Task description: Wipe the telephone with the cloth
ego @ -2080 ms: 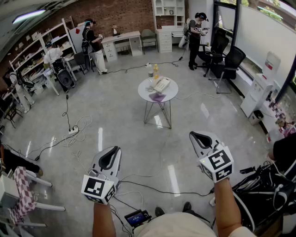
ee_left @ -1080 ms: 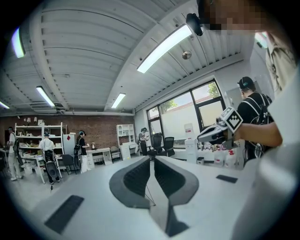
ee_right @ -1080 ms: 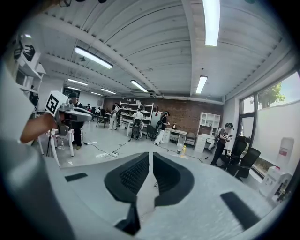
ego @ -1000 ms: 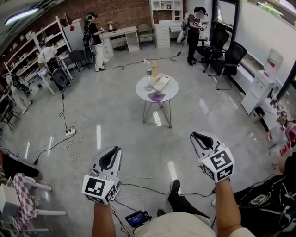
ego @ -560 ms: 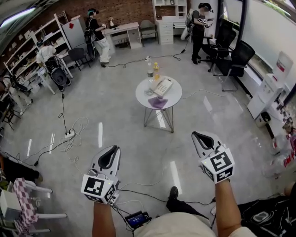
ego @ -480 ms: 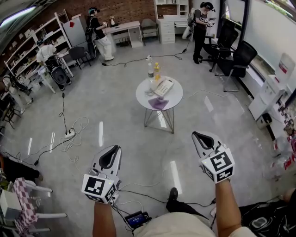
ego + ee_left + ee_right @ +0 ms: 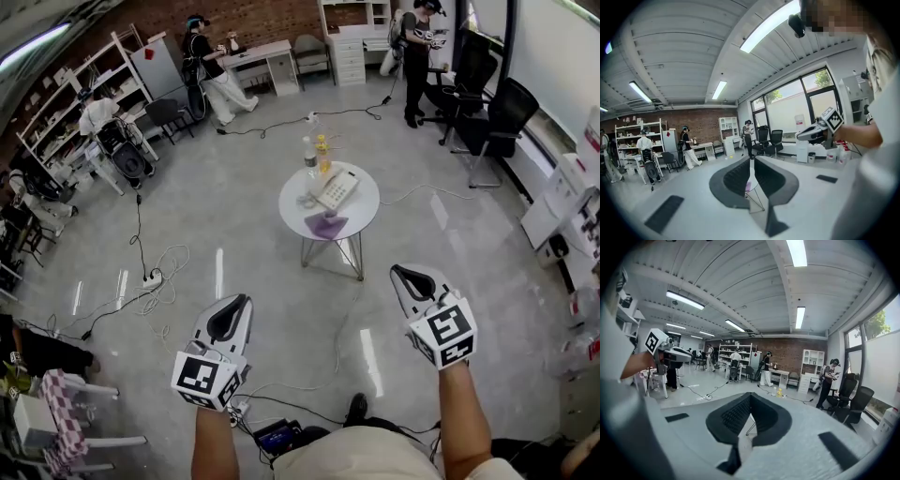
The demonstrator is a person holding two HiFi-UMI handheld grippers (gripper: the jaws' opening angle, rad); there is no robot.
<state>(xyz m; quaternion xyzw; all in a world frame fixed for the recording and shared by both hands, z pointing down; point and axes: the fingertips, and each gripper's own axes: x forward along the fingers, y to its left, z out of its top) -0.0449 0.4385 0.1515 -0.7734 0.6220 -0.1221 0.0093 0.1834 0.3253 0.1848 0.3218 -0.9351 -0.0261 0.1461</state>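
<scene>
Ahead of me stands a small round white table [image 7: 361, 208]. On it lie a white telephone [image 7: 336, 189] and, nearer to me, a purple cloth [image 7: 325, 225]. Both grippers hang in the air well short of the table, pointing toward it. My left gripper [image 7: 230, 315] is shut with nothing in it; in the left gripper view its jaws [image 7: 752, 163] meet. My right gripper [image 7: 412, 278] is shut and empty too, its jaws [image 7: 750, 401] closed together in the right gripper view.
Two bottles [image 7: 315, 154] stand at the table's far edge. Cables and a power strip [image 7: 150, 278] lie on the floor to the left, and more cables run by my feet. Office chairs [image 7: 495, 117] stand at the right. People [image 7: 208, 61] work by desks and shelves at the back.
The table has come nearer and lower in the head view as I walk toward it. Both grippers keep the same pose in front of me.
</scene>
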